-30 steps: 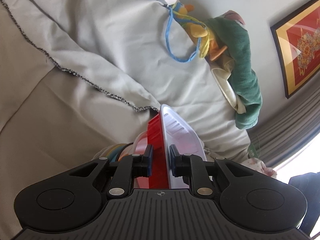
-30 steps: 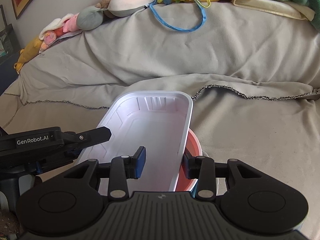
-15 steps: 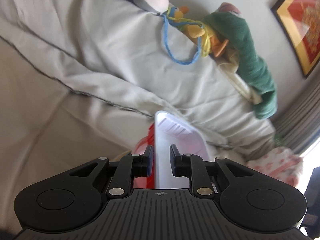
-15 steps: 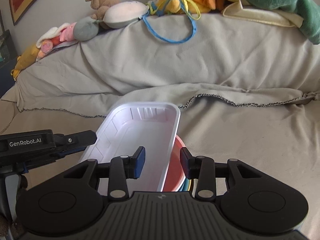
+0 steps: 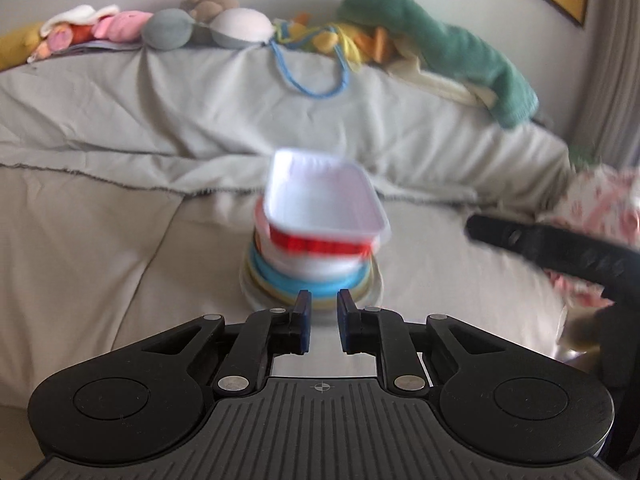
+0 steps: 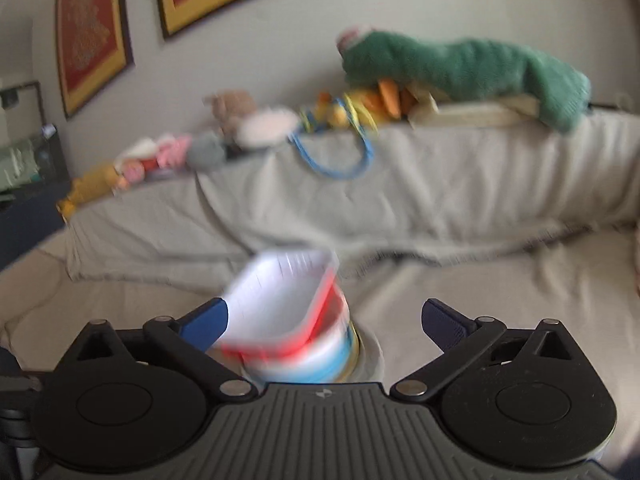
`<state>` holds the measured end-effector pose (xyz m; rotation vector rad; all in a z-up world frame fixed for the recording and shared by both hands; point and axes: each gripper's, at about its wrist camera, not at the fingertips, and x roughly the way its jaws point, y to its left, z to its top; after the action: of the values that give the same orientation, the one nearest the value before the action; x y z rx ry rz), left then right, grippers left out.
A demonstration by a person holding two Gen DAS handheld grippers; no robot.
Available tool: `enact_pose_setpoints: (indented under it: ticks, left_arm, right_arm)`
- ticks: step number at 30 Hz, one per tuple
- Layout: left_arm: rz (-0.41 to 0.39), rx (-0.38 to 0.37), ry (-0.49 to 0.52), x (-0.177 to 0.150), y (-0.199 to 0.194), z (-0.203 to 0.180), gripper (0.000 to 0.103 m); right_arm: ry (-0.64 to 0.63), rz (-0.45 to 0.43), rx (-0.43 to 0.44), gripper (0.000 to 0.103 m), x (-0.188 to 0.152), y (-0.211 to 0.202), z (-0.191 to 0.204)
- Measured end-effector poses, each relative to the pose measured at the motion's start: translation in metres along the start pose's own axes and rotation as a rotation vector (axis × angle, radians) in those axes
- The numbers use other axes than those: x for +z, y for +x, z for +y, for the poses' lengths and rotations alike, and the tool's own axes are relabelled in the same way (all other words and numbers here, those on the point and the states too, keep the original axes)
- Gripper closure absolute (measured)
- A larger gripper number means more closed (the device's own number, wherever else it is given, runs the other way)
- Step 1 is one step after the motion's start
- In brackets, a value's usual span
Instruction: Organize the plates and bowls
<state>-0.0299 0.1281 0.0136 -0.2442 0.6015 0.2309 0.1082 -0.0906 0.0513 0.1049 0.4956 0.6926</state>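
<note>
Sheet-covered sofa (image 5: pixel 120 240). White tray (image 5: pixel 320 196) sits tilted atop the bowl stack (image 5: pixel 312 276), just ahead of left gripper (image 5: pixel 323 324), fingers narrowly apart, empty. Right gripper (image 6: pixel 324 320) spread wide, straddling the stack.

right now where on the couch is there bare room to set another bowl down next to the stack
Bare cover lies left of the stack of bowls, out to the seat seam. In front, the left gripper crowds it. Right of the stack is a narrower strip, bordered by the right gripper and floral cloth. The couch back's top is packed with plush toys.
</note>
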Motion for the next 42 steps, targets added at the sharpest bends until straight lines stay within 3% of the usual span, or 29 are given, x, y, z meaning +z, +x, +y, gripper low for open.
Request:
enact_pose_setpoints:
  ticks: [4,8,12,16,42]
  left_arm:
    - [0.039,0.033,-0.001,-0.027,-0.007,-0.007,0.086]
    - [0.042,0.067,0.032,-0.041,-0.013,-0.021,0.086]
    - [0.03,0.134,0.11,-0.045,-0.015,-0.039,0.085]
    - [0.05,0.087,0.108,-0.045,-0.012,-0.04,0.086]
    - [0.082,0.061,0.06,-0.046,-0.01,-0.034,0.086]
  right_arm:
    - [0.038,0.14,-0.08,0.0,-0.044,-0.009,-0.005]
    - [0.071,0.247,-0.044,0.0,-0.062,-0.009,-0.01]
    - [0.017,0.265,-0.088,0.0,-0.066,-0.011,-0.003]
    - [0.006,0.296,-0.101,0.0,-0.074,-0.01,-0.004]
    - [-0.003,0.313,-0.096,0.0,-0.076,-0.008,-0.002]
